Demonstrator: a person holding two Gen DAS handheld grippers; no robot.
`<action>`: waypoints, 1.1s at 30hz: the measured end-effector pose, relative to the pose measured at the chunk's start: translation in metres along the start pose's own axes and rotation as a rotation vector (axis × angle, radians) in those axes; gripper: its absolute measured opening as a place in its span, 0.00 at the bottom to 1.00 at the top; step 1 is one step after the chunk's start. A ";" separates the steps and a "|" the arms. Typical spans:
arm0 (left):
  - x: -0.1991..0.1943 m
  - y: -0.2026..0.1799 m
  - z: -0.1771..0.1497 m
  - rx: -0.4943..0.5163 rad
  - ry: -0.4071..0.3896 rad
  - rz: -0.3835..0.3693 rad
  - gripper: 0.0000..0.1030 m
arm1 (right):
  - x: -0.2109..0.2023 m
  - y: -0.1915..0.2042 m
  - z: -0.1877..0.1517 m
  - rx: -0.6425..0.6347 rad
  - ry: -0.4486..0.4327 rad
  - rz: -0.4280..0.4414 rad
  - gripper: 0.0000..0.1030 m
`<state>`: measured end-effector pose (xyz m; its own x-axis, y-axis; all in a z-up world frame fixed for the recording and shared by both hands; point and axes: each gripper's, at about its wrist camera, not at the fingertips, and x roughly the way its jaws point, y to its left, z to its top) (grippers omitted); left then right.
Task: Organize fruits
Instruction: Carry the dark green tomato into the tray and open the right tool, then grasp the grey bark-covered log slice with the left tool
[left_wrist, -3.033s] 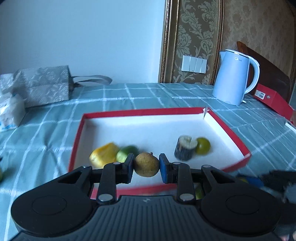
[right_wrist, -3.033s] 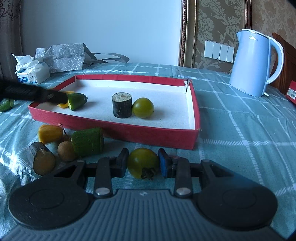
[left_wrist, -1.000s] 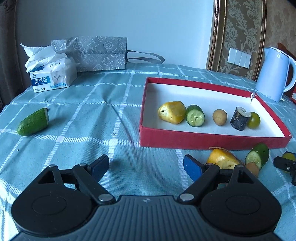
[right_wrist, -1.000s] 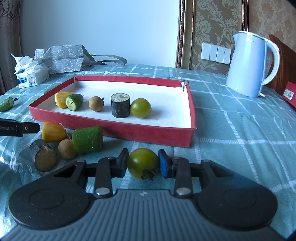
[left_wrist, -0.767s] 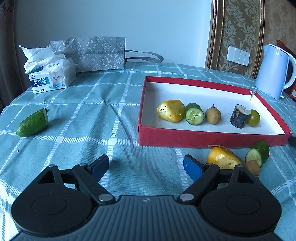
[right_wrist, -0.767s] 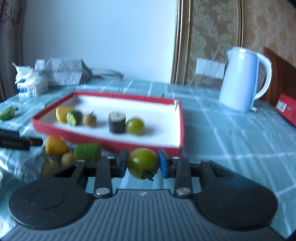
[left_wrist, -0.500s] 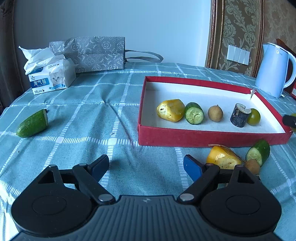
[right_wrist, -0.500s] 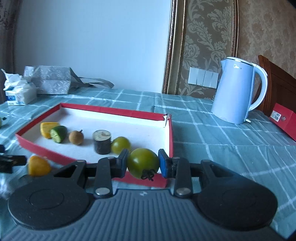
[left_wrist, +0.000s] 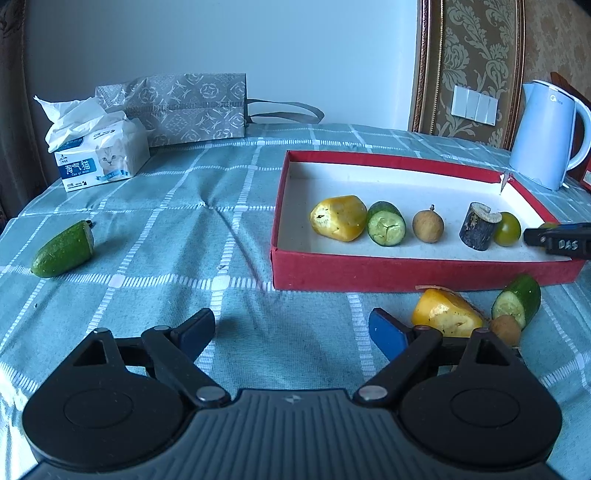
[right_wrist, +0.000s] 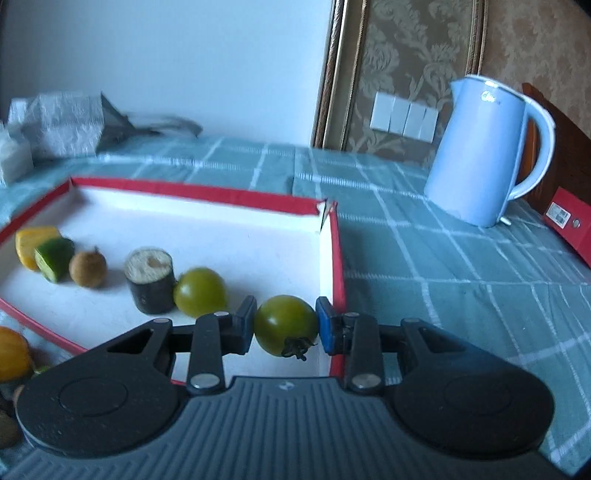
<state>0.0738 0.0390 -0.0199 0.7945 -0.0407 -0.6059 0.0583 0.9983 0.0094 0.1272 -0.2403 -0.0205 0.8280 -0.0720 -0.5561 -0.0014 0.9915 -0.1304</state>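
Observation:
My right gripper (right_wrist: 285, 325) is shut on a green tomato (right_wrist: 285, 325) and holds it over the right end of the red tray (right_wrist: 192, 192), beside another green tomato (right_wrist: 199, 292). The tray (left_wrist: 406, 275) holds a row: yellow piece (left_wrist: 338, 218), cucumber piece (left_wrist: 386, 228), brown longan (left_wrist: 427, 229), dark stub (left_wrist: 478, 230), green tomato (left_wrist: 508, 229). My left gripper (left_wrist: 291, 330) is open and empty above the cloth in front of the tray. A yellow piece (left_wrist: 445, 314), cucumber piece (left_wrist: 517, 304) and longan (left_wrist: 505, 328) lie on the cloth before the tray.
A cucumber half (left_wrist: 62, 249) lies on the cloth at far left. A tissue box (left_wrist: 99, 158) and a grey bag (left_wrist: 184, 107) stand at the back left. A blue kettle (right_wrist: 484, 151) and a red box (right_wrist: 569, 221) stand right of the tray.
My right gripper has carried the green tomato forward and lower, from in front of the tray to over its right end. My left gripper has stayed still and open.

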 end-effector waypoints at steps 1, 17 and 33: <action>0.000 0.000 0.000 -0.001 0.000 -0.001 0.89 | 0.002 0.002 -0.001 -0.006 0.005 -0.001 0.29; 0.001 -0.002 0.000 0.009 -0.001 0.003 0.90 | -0.053 0.003 -0.016 0.057 -0.231 -0.031 0.96; -0.012 0.010 -0.006 -0.049 -0.007 -0.043 0.90 | -0.108 0.004 -0.063 0.081 -0.303 0.124 1.00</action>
<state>0.0616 0.0496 -0.0175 0.7960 -0.0840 -0.5994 0.0634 0.9964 -0.0555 0.0026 -0.2357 -0.0130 0.9535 0.0731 -0.2924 -0.0777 0.9970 -0.0044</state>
